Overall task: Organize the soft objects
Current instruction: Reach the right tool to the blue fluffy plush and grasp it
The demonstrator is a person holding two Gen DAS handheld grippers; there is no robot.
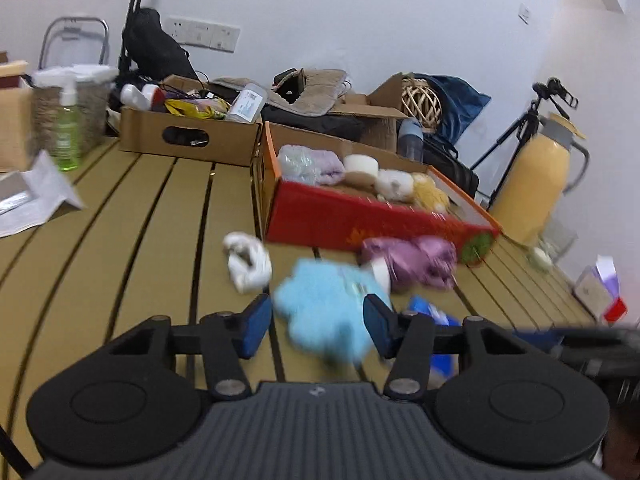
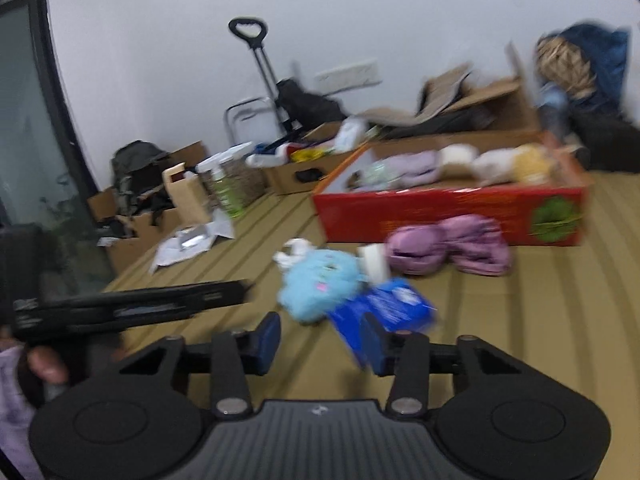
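My left gripper (image 1: 316, 322) is spread wide around the blue plush (image 1: 324, 312) on the table (image 1: 132, 208), not pinching yet; right gripper (image 2: 320, 340) gapes too, near the blue pack (image 2: 384, 308). Plush looks light, squashy, prob. non-slip; I'd bite deep across its middle, since edge fluff may pull free; box (image 1: 360, 216) sits just beyond.

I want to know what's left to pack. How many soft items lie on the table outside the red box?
4, possibly more hidden. Fluffy light-blue plush nearest the left tongs; white rolled cloth left of it; crumpled purple fabric against the red cardboard box; blue plastic-wrapped pack at the right tongs.
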